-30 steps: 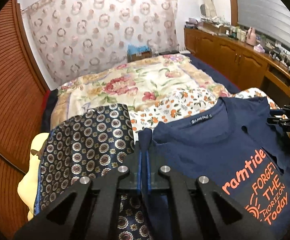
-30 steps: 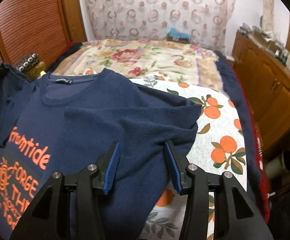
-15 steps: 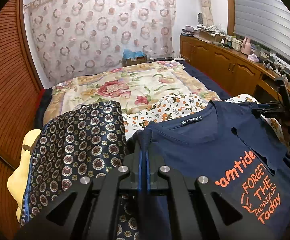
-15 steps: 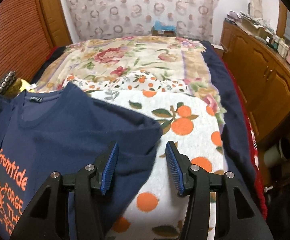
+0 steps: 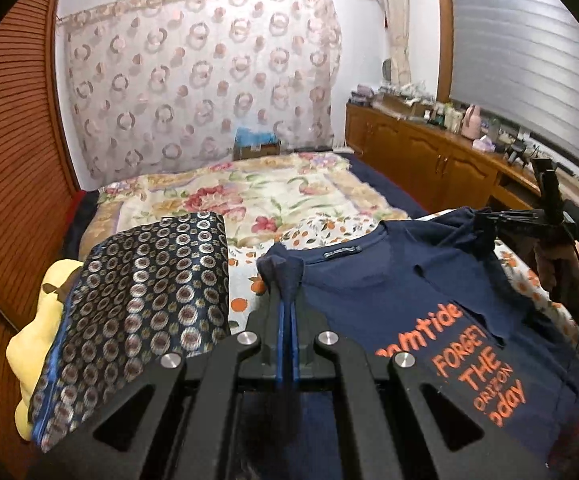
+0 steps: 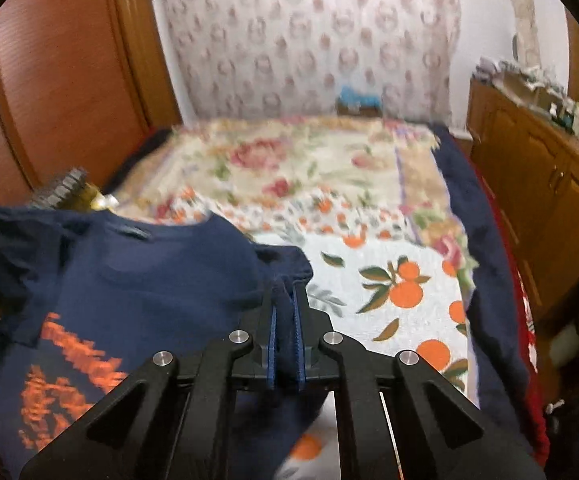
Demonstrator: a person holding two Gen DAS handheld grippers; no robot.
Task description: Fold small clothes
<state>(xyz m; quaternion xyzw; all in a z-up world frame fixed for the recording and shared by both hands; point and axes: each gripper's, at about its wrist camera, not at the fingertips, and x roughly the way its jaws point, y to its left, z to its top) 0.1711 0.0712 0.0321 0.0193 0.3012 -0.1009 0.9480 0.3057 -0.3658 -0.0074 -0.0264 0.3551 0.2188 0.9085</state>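
The left tool [image 5: 287,312] has its blue-padded jaws pressed together on a bunched corner of the navy T-shirt [image 5: 401,300], at the shoulder on the left side of the left wrist view. A small peak of navy cloth stands up just past the fingertips. The right tool [image 6: 283,304] is likewise clamped nearly closed on a fold of the same T-shirt [image 6: 149,280] at its opposite shoulder, with dark cloth filling the narrow gap between the pads. In the left wrist view the right tool [image 5: 489,220] shows at the far right, held by a gloved hand [image 5: 557,260], with the cloth pulled up to a point at its tip.

The T-shirt hangs spread between the two tools above the bed, collar away from the cameras and its orange lettering [image 5: 473,356] facing up. Whether its lower part touches the bed cannot be told. Under and beyond it lies a white orange-print cloth [image 6: 401,280], and farther back a floral quilt [image 5: 249,196] covers the bed. Beside the T-shirt, on the left of the left wrist view, lies a dark blue garment patterned with round medallions [image 5: 145,292], overlapping a pale yellow item [image 5: 37,340]. A wooden cabinet [image 5: 429,160] runs along the right wall, and a patterned curtain [image 5: 201,80] hangs behind the bed. The right wrist view is blurred.
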